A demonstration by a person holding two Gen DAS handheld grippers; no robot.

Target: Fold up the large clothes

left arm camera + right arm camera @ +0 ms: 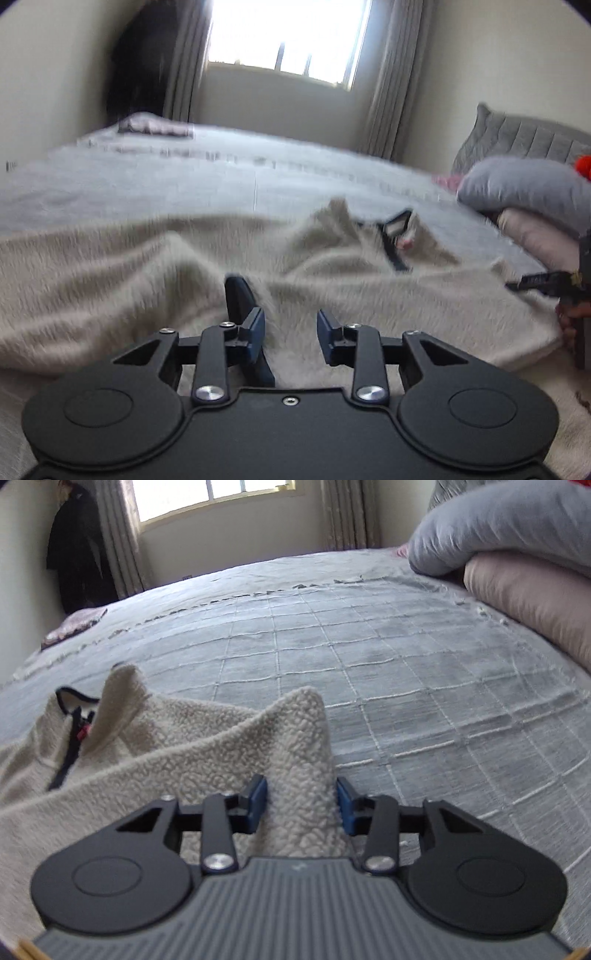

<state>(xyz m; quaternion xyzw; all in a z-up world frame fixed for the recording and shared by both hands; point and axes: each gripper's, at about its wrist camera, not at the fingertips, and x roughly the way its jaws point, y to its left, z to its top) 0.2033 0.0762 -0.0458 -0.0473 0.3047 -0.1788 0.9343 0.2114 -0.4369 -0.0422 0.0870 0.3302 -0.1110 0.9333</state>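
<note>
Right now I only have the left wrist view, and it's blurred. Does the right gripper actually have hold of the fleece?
Observer: Yes. The right gripper is shut on a raised peak of the cream fleece jacket.
Operator: Where's the collar from there?
Observer: To the left in that gripper's view. The dark zip is open at the top and one collar flap stands up.
Operator: Anything beyond the grip?
Observer: Only bare grey quilted bedspread, as far as the stacked pillows.
</note>
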